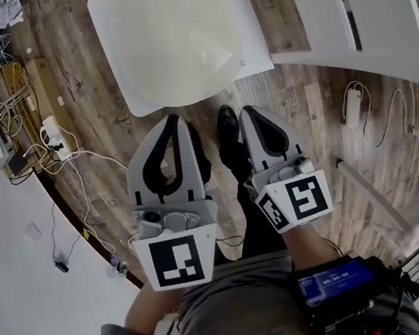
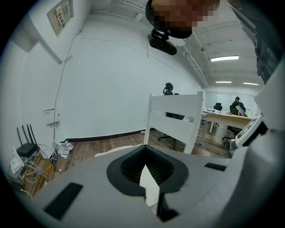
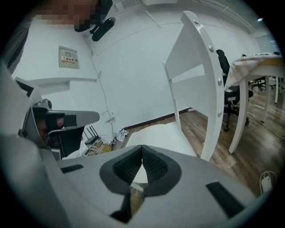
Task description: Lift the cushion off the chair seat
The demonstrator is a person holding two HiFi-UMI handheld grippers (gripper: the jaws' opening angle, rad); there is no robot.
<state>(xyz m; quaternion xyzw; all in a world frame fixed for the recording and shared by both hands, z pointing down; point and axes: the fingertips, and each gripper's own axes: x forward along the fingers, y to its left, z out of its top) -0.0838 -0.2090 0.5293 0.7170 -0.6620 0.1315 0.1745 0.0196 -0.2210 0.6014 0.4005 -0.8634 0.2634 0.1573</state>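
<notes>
Closest to me, low in the frame, left gripper (image 1: 175, 119) and right gripper (image 1: 252, 111) have fingers pressed together, holding nothing; the cushion (image 1: 174, 35) lies on the chair (image 1: 310, 7) seat, top middle; I should open both wide, then pinch its near edge.

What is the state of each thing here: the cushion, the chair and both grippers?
cushion: lying flat on the seat, not yet lifted
chair: standing upright, seat covered by the cushion
left gripper: shut, empty, short of the cushion
right gripper: shut, empty, short of the cushion
</notes>
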